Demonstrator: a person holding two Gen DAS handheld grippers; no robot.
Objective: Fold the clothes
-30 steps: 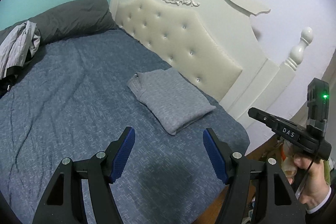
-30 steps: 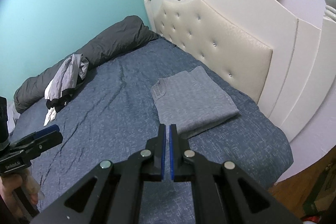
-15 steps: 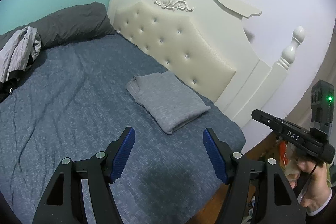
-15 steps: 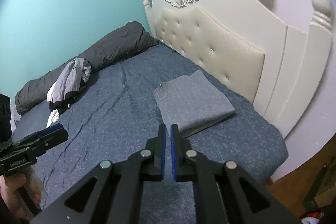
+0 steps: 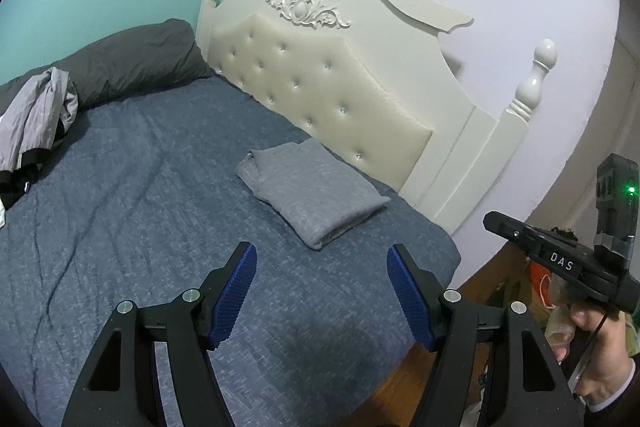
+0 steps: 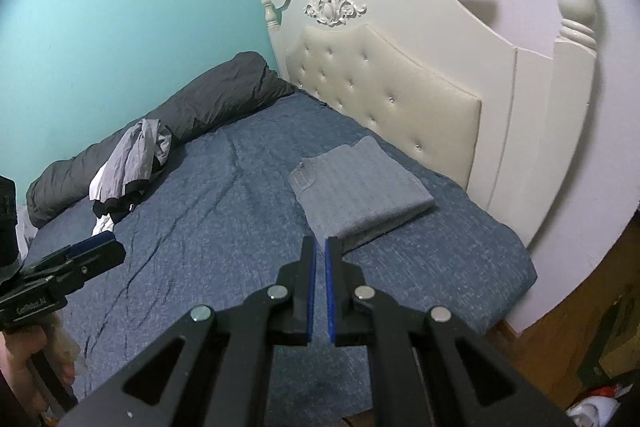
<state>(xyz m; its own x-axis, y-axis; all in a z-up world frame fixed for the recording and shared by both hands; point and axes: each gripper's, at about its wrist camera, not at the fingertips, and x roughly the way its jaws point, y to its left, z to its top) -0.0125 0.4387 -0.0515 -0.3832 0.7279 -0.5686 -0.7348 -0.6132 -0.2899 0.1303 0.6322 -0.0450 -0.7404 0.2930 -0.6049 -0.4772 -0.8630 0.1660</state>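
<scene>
A folded grey sweater (image 5: 316, 187) lay on the blue bedspread (image 5: 140, 211) near the headboard (image 5: 320, 83); crumpled unfolded clothes (image 6: 132, 163) rested against the dark rolled duvet (image 6: 208, 103). The left gripper (image 5: 322, 291) stood wide open and empty, the right gripper (image 6: 320, 287) nearly closed on nothing. The clothes appeared light, soft and limp, best pinched at a hem or shoulder edge
</scene>
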